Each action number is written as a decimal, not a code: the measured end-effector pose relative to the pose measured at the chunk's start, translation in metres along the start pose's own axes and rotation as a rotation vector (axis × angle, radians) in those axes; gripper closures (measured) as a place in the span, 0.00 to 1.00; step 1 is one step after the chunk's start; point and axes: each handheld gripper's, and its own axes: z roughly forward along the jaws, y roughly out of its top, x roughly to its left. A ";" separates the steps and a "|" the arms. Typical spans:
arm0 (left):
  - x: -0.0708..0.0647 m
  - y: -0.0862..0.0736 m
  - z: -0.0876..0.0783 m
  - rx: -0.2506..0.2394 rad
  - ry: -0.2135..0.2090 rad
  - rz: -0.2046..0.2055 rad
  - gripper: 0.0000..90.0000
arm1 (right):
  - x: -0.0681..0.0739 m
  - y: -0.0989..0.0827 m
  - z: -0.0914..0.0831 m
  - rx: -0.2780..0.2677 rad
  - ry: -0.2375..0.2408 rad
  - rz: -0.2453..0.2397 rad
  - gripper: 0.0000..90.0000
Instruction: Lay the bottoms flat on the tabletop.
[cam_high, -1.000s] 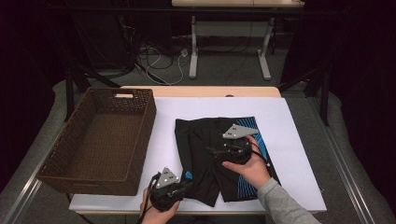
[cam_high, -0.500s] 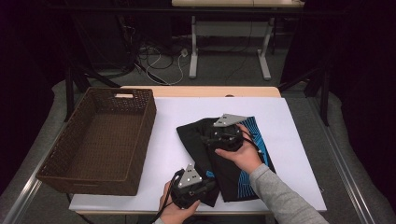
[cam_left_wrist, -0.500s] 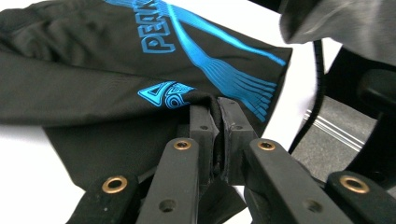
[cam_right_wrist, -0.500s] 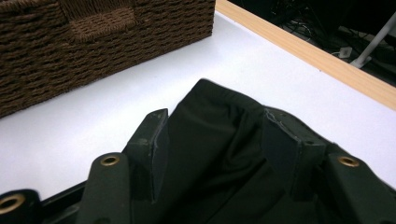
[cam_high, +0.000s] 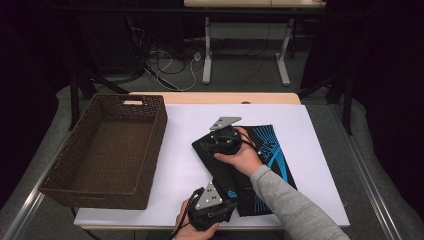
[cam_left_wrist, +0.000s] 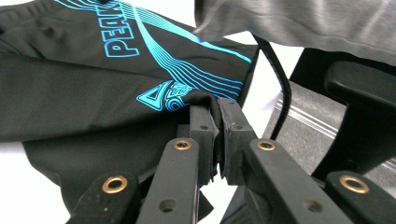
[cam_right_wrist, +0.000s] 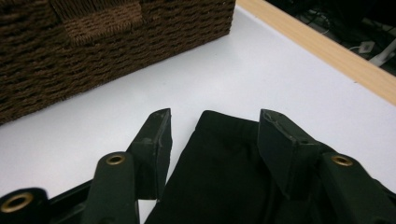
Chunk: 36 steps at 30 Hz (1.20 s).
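Black shorts (cam_high: 270, 150) with blue line print lie folded on the white table (cam_high: 180, 165). My left gripper (cam_high: 225, 201) is at the table's near edge, shut on the shorts' hem; in the left gripper view the fabric (cam_left_wrist: 93, 84) is pinched between the closed jaws of the left gripper (cam_left_wrist: 218, 105). My right gripper (cam_high: 202, 145) rests over the far left corner of the shorts. Its jaws have just been closing. In the right gripper view the right gripper (cam_right_wrist: 212, 126) straddles the black fabric corner (cam_right_wrist: 219, 172) with gaps on both sides.
A brown woven basket (cam_high: 150, 145) stands on the table's left half, its wall (cam_right_wrist: 93, 42) close ahead of the right gripper. A grey sleeve (cam_left_wrist: 303, 23) crosses above the left gripper. The table's wooden far edge (cam_high: 225, 97) runs behind the shorts.
The left gripper has pulled the hem to the right, so the shorts' left part now lies folded over. The right gripper has moved left and away to the far left corner, its jaws narrower.
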 end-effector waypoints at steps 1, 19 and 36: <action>-0.001 -0.002 0.002 0.007 -0.006 -0.012 0.95 | 0.000 0.000 0.005 0.008 0.000 -0.004 0.50; 0.006 -0.010 0.002 0.014 -0.005 -0.021 0.95 | -0.001 -0.009 0.078 0.138 -0.010 -0.003 0.59; 0.010 -0.012 -0.001 0.013 0.004 -0.033 0.95 | 0.007 -0.015 0.109 0.212 -0.042 -0.007 0.62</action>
